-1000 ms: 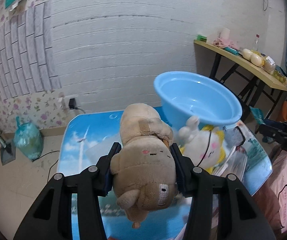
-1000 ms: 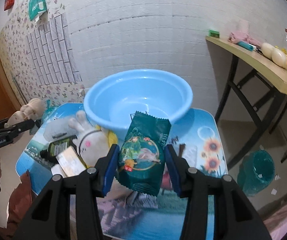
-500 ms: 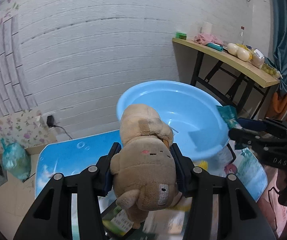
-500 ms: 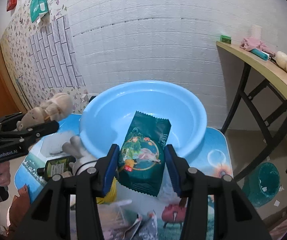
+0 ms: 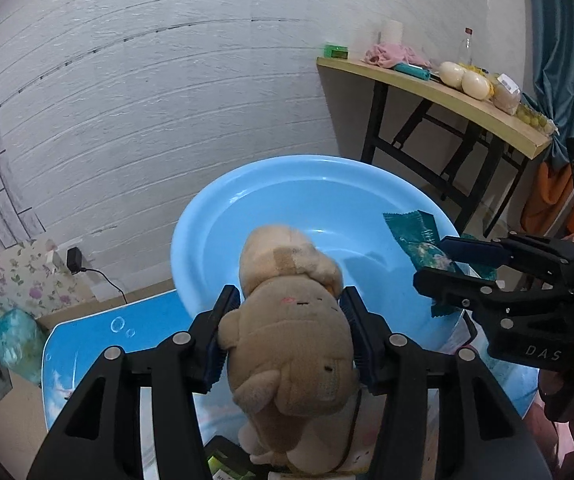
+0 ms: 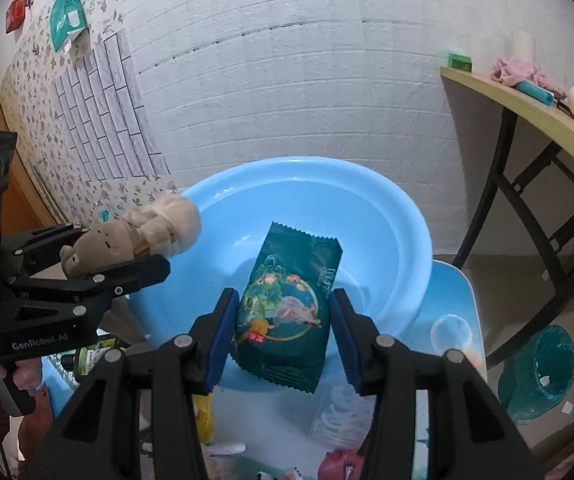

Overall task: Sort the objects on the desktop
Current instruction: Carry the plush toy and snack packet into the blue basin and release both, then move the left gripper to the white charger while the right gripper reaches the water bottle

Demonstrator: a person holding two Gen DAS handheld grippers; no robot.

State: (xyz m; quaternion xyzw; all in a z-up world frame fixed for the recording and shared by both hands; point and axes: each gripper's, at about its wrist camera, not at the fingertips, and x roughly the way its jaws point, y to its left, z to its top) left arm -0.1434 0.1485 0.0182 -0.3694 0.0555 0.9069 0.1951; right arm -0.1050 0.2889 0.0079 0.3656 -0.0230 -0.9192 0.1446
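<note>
Currently my left jaws [image 5: 289, 340], just easing open, still cradle the tan plush toy [image 5: 287, 344] and my right jaws [image 6: 283, 334] clamp the green snack packet [image 6: 287, 308] over the empty blue basin [image 6: 403, 216]; clutter remains on the desk [image 6: 453, 308].

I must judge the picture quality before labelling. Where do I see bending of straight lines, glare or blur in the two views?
Left wrist view: the wall lines curve strongly, the corners are dark, a soft glare lies inside the basin, and the plush toy is sharp. Right wrist view: the same curving, the shelf bends, the snack pack is sharp, and the toy's head at the left is slightly blurred.
</note>
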